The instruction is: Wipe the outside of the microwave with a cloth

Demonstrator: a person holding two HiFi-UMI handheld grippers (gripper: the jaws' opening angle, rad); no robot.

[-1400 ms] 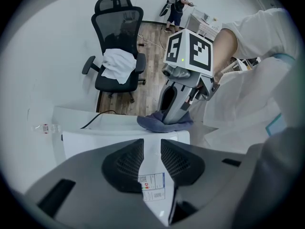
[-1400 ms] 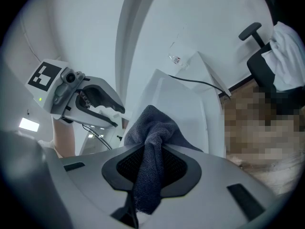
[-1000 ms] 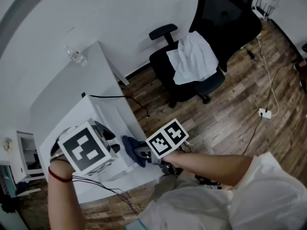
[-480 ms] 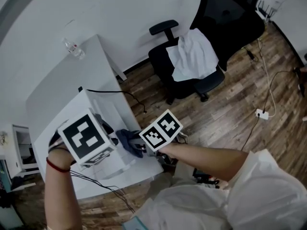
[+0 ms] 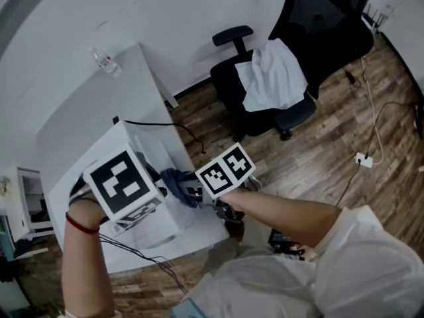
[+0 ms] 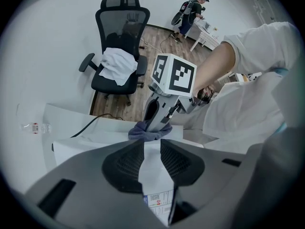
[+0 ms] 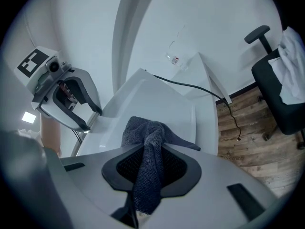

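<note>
Roughly at the upper left of the head view, a clear water bottle (image 5: 106, 61) lies on the white bench (image 5: 86, 118). Below it we see the left gripper (image 6: 151, 146) pointing down over the white microwave (image 5: 142, 148). Its fingers (image 6: 126, 163) are released, a narrow gap between them with only the microwave's white casing and a label showing through. Whether they rest on the casing we cannot quite tell. A black cable (image 5: 159, 123) runs from behind the microwave toward the floor. Right of centre, the dark blue cloth (image 5: 175, 179) is bunched against the microwave near its right-hand edge. The right gripper (image 7: 151, 151) has its fingers clenched on that cloth. At the upper right stands a black office chair (image 5: 318, 32) with a white garment (image 5: 275, 75) draped on its seat.
</note>
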